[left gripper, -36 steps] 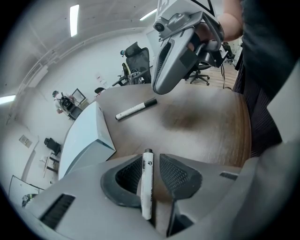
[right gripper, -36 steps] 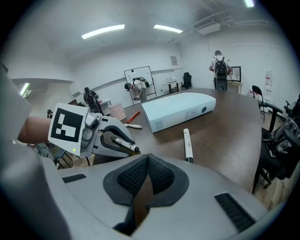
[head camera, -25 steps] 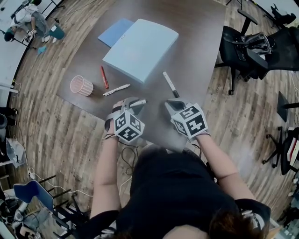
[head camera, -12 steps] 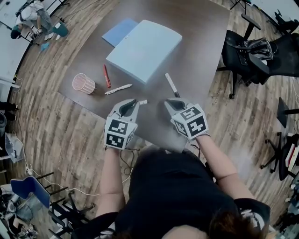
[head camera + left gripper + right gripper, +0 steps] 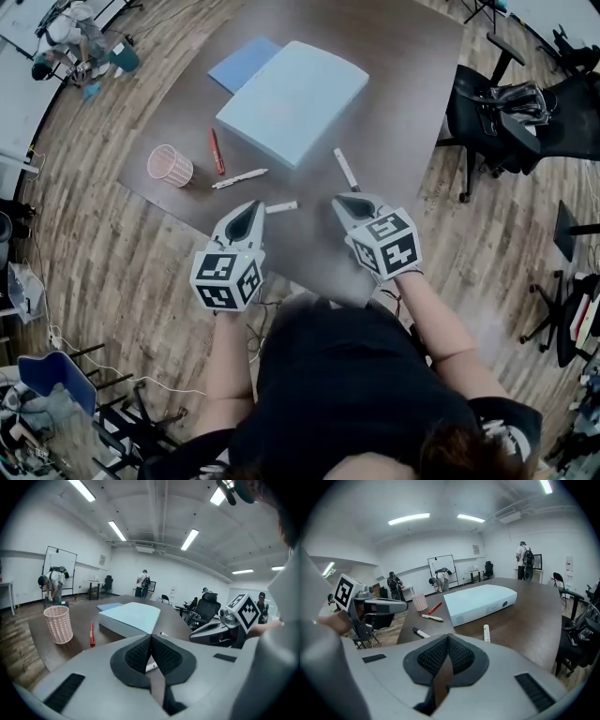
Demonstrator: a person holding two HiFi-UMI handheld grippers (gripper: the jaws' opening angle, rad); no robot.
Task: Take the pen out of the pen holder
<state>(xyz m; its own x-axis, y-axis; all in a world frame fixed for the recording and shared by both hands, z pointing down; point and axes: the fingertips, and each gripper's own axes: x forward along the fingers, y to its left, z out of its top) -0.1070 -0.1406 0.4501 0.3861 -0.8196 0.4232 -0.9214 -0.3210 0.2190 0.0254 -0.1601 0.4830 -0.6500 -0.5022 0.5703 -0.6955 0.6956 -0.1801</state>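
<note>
The pink mesh pen holder (image 5: 170,165) (image 5: 58,624) stands upright near the table's left edge, and I see no pen in it. A red pen (image 5: 217,151) and a white pen (image 5: 239,178) lie beside it. A short white marker (image 5: 281,206) lies just ahead of my left gripper (image 5: 248,214) (image 5: 151,637), which is shut on nothing and raised above the table. A black-tipped white marker (image 5: 346,170) (image 5: 486,633) lies ahead of my right gripper (image 5: 352,202) (image 5: 448,637), whose pads meet with nothing between them.
A pale blue box (image 5: 292,98) and a blue folder (image 5: 244,64) lie at the middle and far side of the dark table (image 5: 403,103). Black office chairs (image 5: 497,103) stand to the right. People stand far off at the upper left.
My left gripper has shut, rolled and lifted back toward me, leaving the short white marker on the table. The right gripper has stayed put.
</note>
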